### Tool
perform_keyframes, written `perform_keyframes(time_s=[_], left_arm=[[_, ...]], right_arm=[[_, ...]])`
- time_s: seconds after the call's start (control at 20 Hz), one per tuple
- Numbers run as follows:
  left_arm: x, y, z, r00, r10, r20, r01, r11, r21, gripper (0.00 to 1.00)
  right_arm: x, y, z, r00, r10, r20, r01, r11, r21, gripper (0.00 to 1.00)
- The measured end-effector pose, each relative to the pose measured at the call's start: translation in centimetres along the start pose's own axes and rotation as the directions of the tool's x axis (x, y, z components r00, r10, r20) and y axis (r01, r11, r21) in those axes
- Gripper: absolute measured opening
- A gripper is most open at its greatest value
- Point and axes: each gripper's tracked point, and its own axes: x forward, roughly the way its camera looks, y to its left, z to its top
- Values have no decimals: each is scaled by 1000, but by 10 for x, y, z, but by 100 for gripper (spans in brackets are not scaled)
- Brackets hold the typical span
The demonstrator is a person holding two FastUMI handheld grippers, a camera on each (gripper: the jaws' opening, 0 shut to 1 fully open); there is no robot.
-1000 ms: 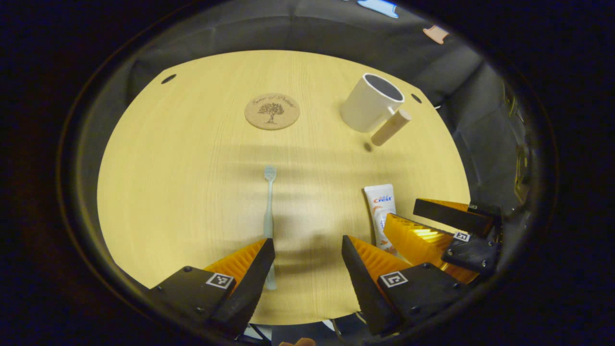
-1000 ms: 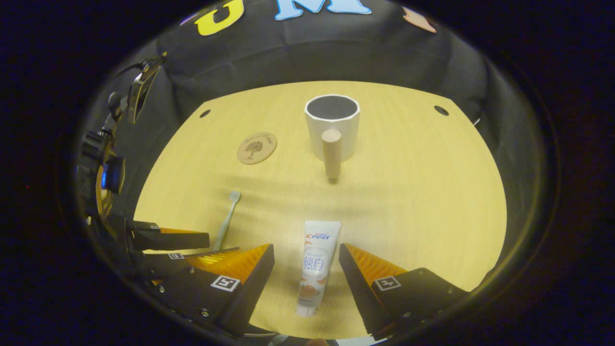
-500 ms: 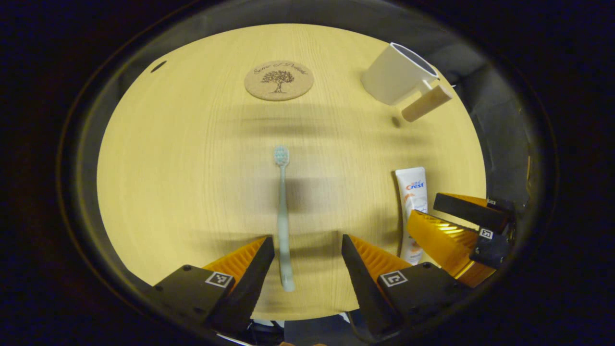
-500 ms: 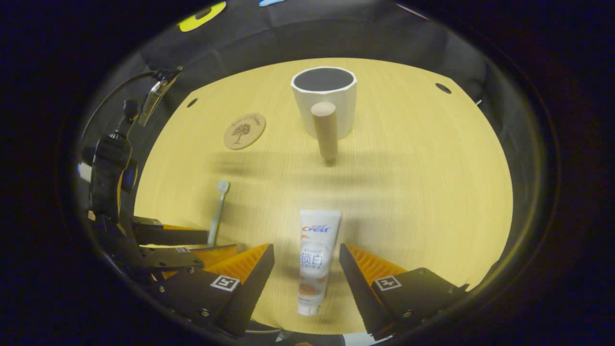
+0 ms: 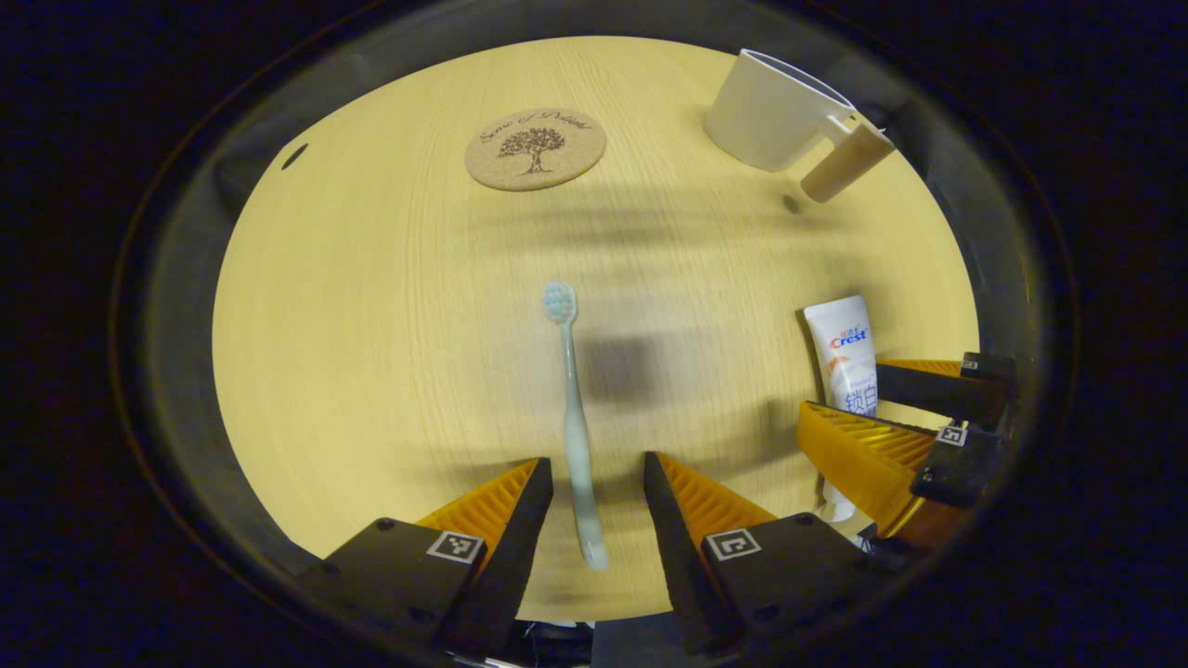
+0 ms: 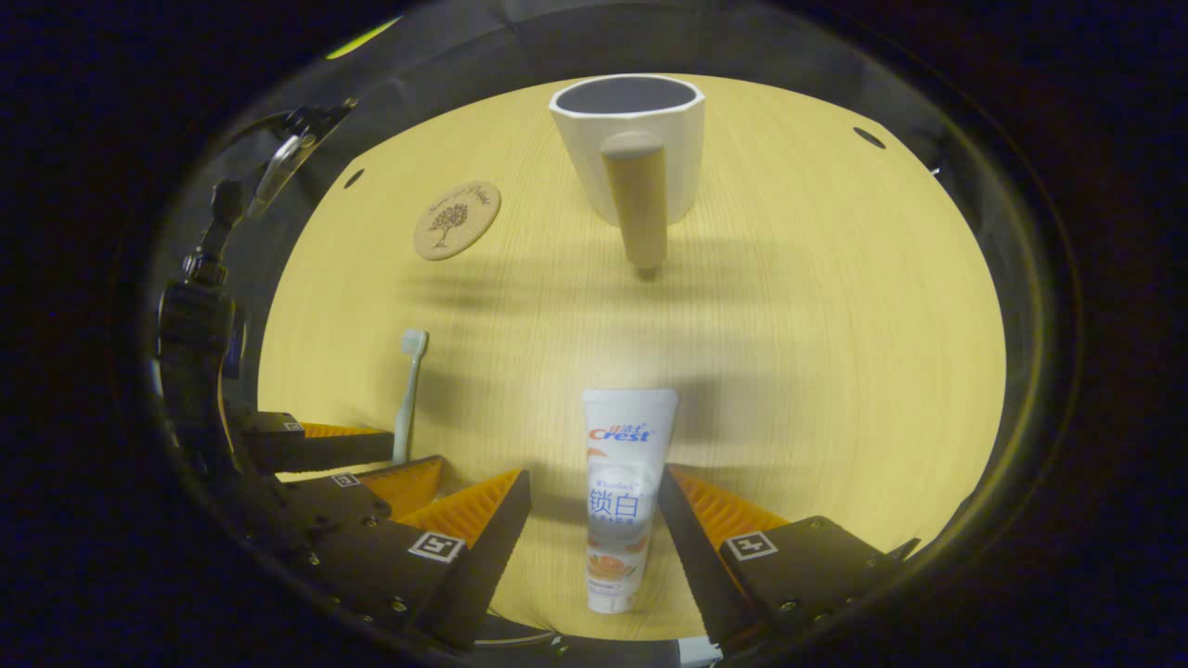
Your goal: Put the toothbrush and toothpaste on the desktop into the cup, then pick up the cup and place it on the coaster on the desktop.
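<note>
A pale green toothbrush [image 5: 574, 417] lies flat on the wooden desktop [image 5: 371, 306], its handle end between the fingers of my open left gripper [image 5: 594, 473]. The white toothpaste tube [image 6: 617, 492] lies between the fingers of my open right gripper [image 6: 594, 487], cap toward me. The white cup [image 6: 631, 139] with a wooden handle [image 6: 639, 209] stands upright straight ahead of the right gripper. The round cork coaster [image 5: 535, 148] with a tree print lies at the far side. In the left gripper view the toothpaste [image 5: 849, 357], the cup [image 5: 770, 111] and the right gripper [image 5: 882, 417] show at right.
Small dark holes [image 6: 870, 137] mark the desktop near its far corners. The black cloth wall rises behind the table. The left gripper [image 6: 334, 459] and its body show at the lower left of the right gripper view, with the toothbrush [image 6: 408, 390] beside it.
Both grippers have moved forward and down. The toothbrush handle now sits between the left fingers, which have narrowed a little, and the toothpaste sits deeper between the right fingers.
</note>
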Motion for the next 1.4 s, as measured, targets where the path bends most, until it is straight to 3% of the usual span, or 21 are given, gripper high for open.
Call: perform_keyframes(time_s=[0.1,0.15,0.25,0.3,0.4,0.45,0.55,0.6,0.65,0.75,0.8,1.1,1.4], left_arm=[[1,-3,5,1000,5,16,-5,1000,-3,65],[1,-5,6,1000,6,17,-6,1000,3,60],[1,-8,11,999,7,36,-8,1000,8,62],[2,-9,12,999,9,34,-10,1000,16,49],[-3,-12,14,998,-3,56,1,999,36,44],[-1,-12,11,999,1,55,-2,1000,21,24],[1,-10,13,997,-11,74,8,999,44,22],[-1,-11,14,996,-14,83,10,999,52,18],[0,-11,15,996,-13,88,7,998,63,15],[1,-11,14,995,-10,96,4,998,67,15],[0,-11,15,995,-10,101,4,998,64,15],[-1,-11,15,988,-33,150,25,998,54,15],[1,-6,17,955,-80,285,78,997,15,15]], right_arm=[[6,-3,-2,1000,-11,-13,11,1000,6,87],[3,-5,-2,1000,-8,-14,8,1000,10,76],[4,-9,-1,1000,-22,-18,22,1000,17,71],[3,-11,-2,999,-20,-28,21,1000,23,62],[3,-10,-1,1000,-16,-27,16,999,32,51],[2,-11,-4,999,-16,-35,17,1000,26,46],[3,-10,-3,999,-17,-27,18,999,34,46],[3,-10,-3,1000,-16,-23,17,999,36,40],[3,-11,-4,1000,-14,-26,15,999,37,40],[3,-11,-3,1000,-13,-21,14,999,48,41],[3,-11,-3,1000,-9,-19,10,999,52,35],[2,-10,0,999,27,26,-29,998,59,35],[-10,-2,2,978,83,193,-83,996,-7,35]])
